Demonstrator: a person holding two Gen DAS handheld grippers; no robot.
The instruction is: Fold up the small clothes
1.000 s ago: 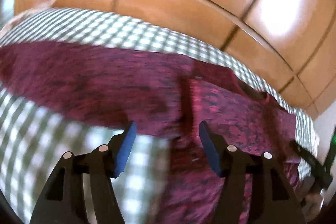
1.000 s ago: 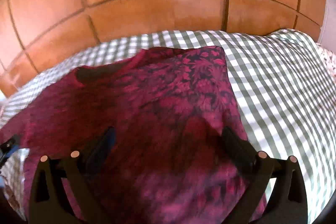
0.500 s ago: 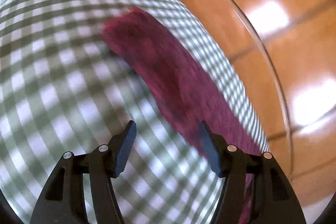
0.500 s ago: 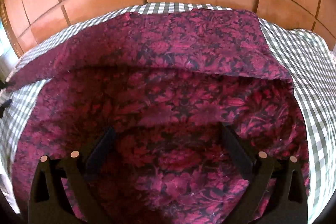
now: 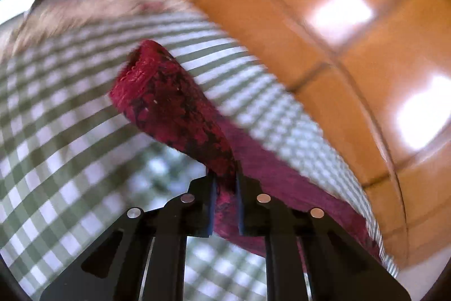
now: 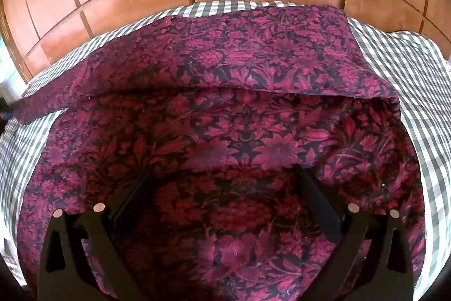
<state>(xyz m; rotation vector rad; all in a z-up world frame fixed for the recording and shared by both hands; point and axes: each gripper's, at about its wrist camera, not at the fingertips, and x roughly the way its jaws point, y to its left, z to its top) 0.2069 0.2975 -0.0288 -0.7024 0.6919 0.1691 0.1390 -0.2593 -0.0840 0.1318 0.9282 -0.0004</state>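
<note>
Garment (image 5: pixel 174 109) pinched in left hand-held gripper (image 5: pixel 225 182) — right hand-held gripper (image 6: pixel 225 182) spread wide, empty, over it.

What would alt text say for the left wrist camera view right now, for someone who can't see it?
The left gripper is shut on a strip of the dark red floral garment, which stretches away over a green and white checked cloth. Orange-brown wooden panels fill the background, and the picture is blurred.
</note>
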